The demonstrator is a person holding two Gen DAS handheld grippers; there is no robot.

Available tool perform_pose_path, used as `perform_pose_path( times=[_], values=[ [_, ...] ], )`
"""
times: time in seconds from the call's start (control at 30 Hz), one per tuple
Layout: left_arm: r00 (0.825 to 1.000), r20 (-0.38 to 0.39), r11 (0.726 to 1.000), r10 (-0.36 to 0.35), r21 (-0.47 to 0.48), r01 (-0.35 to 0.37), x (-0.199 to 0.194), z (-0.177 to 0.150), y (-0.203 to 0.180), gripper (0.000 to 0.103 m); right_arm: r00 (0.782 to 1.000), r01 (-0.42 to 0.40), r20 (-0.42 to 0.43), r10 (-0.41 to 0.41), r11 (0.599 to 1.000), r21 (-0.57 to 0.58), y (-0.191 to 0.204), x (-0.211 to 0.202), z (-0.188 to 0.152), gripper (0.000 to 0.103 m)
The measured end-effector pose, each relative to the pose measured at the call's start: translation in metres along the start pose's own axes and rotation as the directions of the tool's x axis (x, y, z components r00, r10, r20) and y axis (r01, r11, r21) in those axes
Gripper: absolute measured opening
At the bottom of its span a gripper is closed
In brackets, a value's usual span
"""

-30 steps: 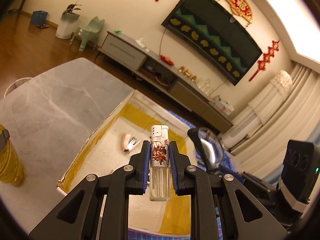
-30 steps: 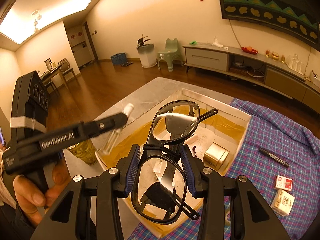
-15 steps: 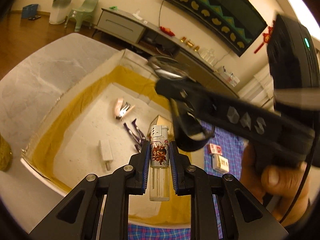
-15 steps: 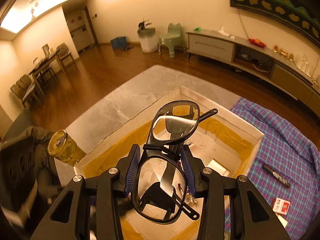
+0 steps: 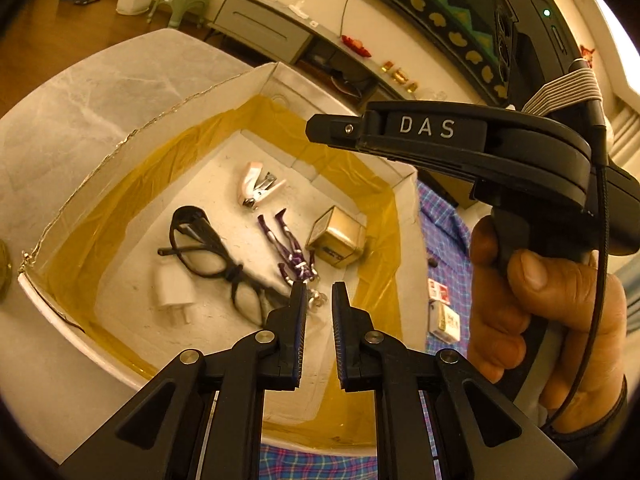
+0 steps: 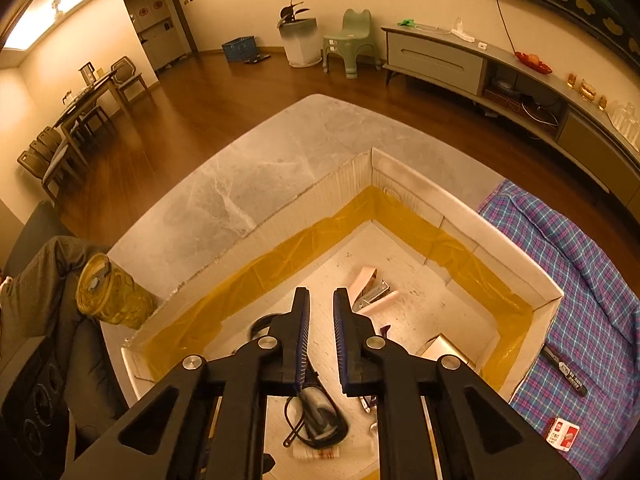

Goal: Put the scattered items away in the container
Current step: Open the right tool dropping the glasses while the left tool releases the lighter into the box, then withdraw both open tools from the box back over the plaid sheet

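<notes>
Both tongs hang over the open box and carry nothing: the left tongs and the right tongs each have the blue pads drawn together, with only a thin gap between them and no object in it. The glasses lie on the box floor, ahead of the left tongs and a little to their left, partly on a white charger. In the right wrist view the glasses are directly below the right tongs, and a lighter seems to lie under them, though it is blurred. A pink stapler, a purple cord and a small gold box are further ahead inside the box. Outside, on the checked cloth to the right of the right tongs, a black marker and a red and white pack wait; two small packs appear also in the left wrist view. I judge that the next step is to collect these. It is better to lift both tongs straight up over the box wall first, then open one widely and approach the marker across its thin body, not along it, so it does not roll on the soft cloth.
</notes>
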State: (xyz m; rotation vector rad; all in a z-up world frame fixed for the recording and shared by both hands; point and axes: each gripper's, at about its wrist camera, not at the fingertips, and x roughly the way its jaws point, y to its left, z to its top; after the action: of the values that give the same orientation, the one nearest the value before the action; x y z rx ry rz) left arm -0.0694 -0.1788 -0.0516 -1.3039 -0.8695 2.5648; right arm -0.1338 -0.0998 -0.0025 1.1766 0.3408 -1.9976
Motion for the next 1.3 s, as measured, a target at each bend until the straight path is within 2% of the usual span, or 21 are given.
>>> perform_pose_path(
  times=[0.1,0.2,1.03,1.3],
  values=[
    [1.000,-0.020,1.000,0.006,-0.017,-0.007,0.005,0.004,0.003,0.019,1.000,0.004,-0.016,-0.004,1.000,0.001,-0.002,0.005,-0.002,0.013],
    [1.000,-0.007,1.000,0.020,-0.017,-0.021,0.005,0.005,0.003,0.025,1.000,0.005,-0.026,-0.005,1.000,0.001,-0.003,0.007,-0.004,0.013],
    [0.999,0.028,1.000,0.019,-0.003,-0.019,-0.005,0.011,0.003,0.026,0.999,0.019,-0.047,-0.017,0.999,0.040,-0.012,-0.002,-0.023,0.014],
    [0.996,0.091,0.998,-0.013,-0.068,0.019,-0.027,0.023,0.022,0.026,1.000,0.023,-0.012,-0.023,0.998,0.062,-0.017,-0.026,-0.029,0.014]
  ],
)
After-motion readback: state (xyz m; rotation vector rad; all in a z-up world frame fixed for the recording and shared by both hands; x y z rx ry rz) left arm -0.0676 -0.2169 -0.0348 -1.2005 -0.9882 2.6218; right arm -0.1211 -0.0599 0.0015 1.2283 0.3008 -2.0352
